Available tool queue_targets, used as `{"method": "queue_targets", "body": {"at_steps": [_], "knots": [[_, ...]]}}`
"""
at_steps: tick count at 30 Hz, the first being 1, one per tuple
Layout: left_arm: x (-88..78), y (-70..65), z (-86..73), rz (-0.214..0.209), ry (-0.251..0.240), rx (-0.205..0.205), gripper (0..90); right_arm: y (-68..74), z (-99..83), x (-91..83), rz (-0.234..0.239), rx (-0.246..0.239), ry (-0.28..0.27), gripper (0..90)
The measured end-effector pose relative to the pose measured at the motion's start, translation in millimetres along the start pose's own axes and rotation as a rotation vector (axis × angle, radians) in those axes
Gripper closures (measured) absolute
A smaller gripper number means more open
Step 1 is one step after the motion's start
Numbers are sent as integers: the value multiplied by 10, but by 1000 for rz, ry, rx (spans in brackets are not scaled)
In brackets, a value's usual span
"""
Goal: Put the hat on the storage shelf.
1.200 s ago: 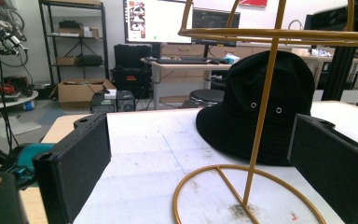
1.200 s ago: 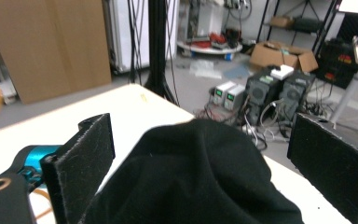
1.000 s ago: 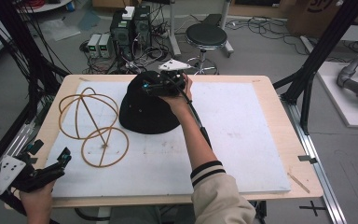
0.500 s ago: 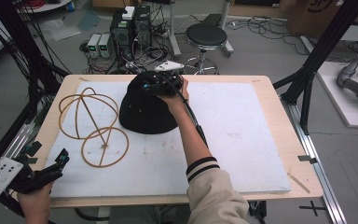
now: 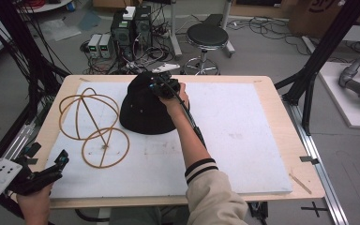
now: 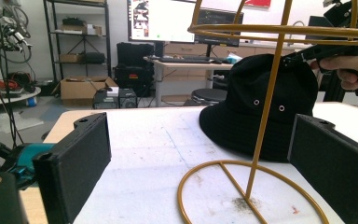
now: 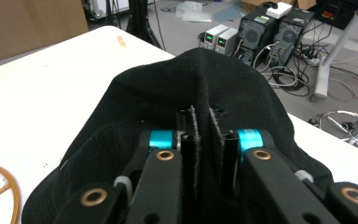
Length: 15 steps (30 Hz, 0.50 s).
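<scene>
Both grippers are black. The left gripper (image 5: pixel 51 171) carries a grey three-cornered plate; the right gripper (image 7: pixel 204 140) shows teal cylinders and brass-ringed screw holes on its jaw arms. The right sleeve (image 5: pixel 213 192) is beige with a dark, white-striped cuff.

grey floor (image 5: pixel 272 51), round stool (image 5: pixel 207 35), tangled cables (image 5: pixel 145 51) behind table.

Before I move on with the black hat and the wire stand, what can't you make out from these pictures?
- Table under the black fabric bucket hat: hidden by it, high view.
- Top of the yellow wire hat stand: cut off by the upper edge, left gripper view.
- How much cloth the right tool holds: a fold hides its tips, right gripper view.
- Left tool tips: too small, high view.
</scene>
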<state>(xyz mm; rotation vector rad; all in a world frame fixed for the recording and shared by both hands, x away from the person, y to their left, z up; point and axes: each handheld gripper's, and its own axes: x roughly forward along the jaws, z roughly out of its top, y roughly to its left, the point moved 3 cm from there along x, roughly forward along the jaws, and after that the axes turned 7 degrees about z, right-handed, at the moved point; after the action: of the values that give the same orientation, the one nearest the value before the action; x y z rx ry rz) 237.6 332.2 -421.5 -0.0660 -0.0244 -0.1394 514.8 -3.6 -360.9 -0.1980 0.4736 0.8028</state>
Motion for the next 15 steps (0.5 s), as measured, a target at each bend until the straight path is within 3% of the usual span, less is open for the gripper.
{"method": "queue_targets", "body": {"at_steps": [6, 15], "knots": [[-1, 4, 1, 1, -1, 0, 63, 15, 5, -17, 7, -21, 8, 896], [-2, 11, 1, 3, -2, -2, 63, 6, 102, -172, 33, 24, -87, 897]]}}
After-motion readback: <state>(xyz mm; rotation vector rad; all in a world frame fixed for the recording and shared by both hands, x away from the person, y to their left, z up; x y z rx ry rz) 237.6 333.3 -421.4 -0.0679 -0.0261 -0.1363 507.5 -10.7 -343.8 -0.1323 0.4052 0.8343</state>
